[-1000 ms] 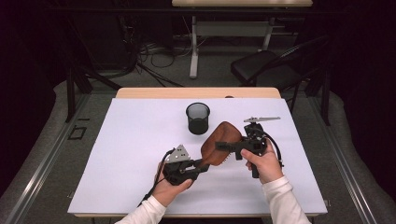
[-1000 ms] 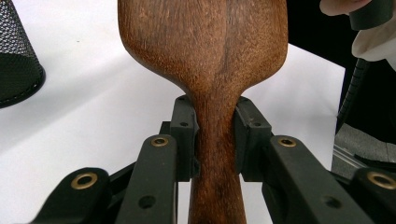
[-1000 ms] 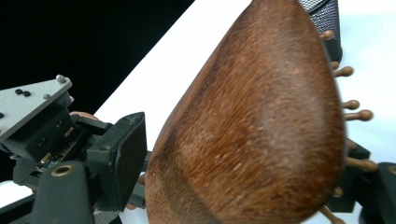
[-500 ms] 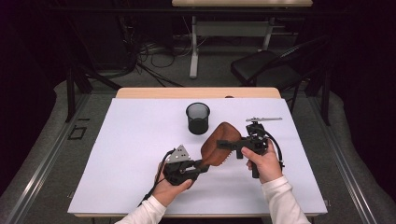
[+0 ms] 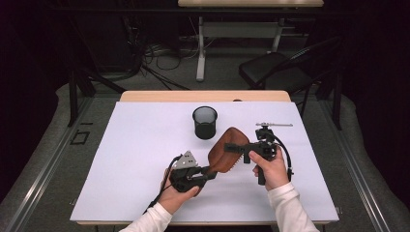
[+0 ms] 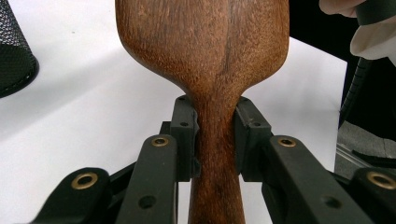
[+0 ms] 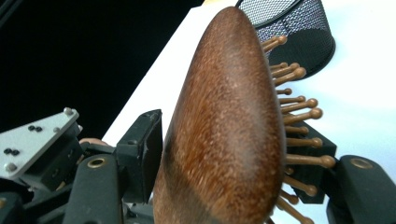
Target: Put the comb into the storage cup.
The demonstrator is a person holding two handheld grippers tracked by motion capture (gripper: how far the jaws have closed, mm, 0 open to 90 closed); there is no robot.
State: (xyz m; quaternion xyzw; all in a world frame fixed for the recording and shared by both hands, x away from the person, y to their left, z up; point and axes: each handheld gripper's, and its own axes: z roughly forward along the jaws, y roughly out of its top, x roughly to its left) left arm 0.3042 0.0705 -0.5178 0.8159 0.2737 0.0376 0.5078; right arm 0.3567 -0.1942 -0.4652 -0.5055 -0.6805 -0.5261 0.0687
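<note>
- Two grippers share one brown wooden paddle hairbrush (image 5: pixel 226 151), lifted just above the white counter (image 5: pixel 135 159), near the black mesh cup (image 5: pixel 205 123).
- Left gripper (image 6: pixel 214 140) is clamped on the narrow handle.
- Right gripper (image 7: pixel 233 154) straddles the head, one jaw against the smooth back, the other among the wooden bristle pins; whether it presses firmly I cannot tell.
- Risk: opposing pulls could twist the handle loose.
- Risk: squeezing the pins may bend them, or the rounded back could slip out.
</note>
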